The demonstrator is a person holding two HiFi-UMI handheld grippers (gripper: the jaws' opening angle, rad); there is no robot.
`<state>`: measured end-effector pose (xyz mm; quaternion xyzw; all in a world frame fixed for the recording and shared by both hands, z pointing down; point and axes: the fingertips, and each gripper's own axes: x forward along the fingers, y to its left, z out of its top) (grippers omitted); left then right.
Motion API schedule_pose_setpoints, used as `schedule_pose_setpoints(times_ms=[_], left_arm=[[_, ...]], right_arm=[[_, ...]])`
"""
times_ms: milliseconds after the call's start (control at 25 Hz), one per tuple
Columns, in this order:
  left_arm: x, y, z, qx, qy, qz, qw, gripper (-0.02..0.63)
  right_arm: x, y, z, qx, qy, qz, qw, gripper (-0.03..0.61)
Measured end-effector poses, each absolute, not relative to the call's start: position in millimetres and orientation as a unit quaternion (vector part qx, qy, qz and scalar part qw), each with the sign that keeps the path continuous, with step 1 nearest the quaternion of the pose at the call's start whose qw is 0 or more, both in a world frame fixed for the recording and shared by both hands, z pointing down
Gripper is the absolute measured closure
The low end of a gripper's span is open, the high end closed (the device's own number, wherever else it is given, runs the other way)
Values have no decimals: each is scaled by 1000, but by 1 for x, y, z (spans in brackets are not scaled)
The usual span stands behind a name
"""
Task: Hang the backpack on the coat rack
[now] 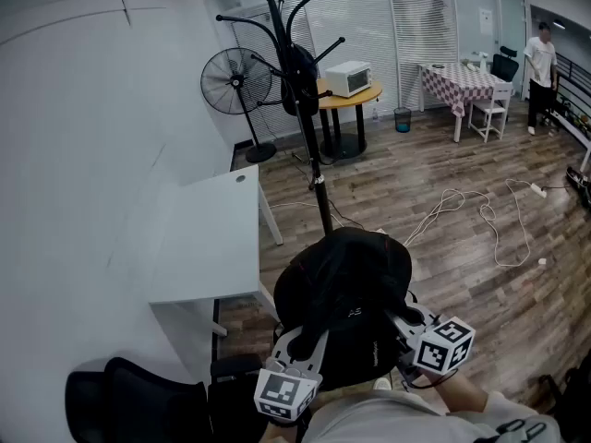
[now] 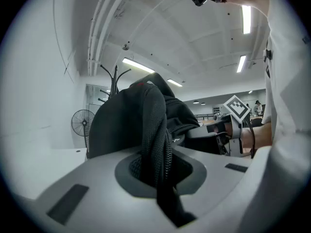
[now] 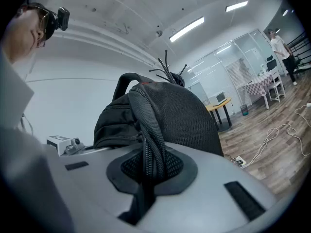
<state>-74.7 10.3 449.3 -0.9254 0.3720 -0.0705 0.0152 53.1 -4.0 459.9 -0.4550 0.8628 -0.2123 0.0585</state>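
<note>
A black backpack [image 1: 346, 293] is held up in front of me, between both grippers. My left gripper [image 1: 297, 363] is shut on one mesh shoulder strap [image 2: 156, 144]; the strap runs down through its jaws. On the other side my right gripper [image 1: 414, 332] is shut on the second mesh strap [image 3: 151, 149]. The bag's body [image 3: 175, 115] bulges above the jaws, level with them. The black coat rack [image 1: 309, 109] stands further ahead on the wood floor, with a dark bag [image 1: 297, 77] hanging from one hook. Its hook tips [image 3: 167, 69] show just over the backpack.
A white desk [image 1: 208, 238] stands left of the rack's pole. Behind the rack are a floor fan [image 1: 237, 81] and a round table [image 1: 362, 98] with a microwave. White cables [image 1: 480, 215] lie on the floor to the right. A person [image 1: 540, 67] stands far right. A black chair [image 1: 138, 400] is near left.
</note>
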Motion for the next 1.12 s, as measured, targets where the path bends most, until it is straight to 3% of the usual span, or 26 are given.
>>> schedule_pose_setpoints(times_ms=[1120], left_arm=[[-31, -26, 436, -913, 401, -70, 16, 583]], right_arm=[[95, -44, 450, -428, 878, -208, 57, 548]])
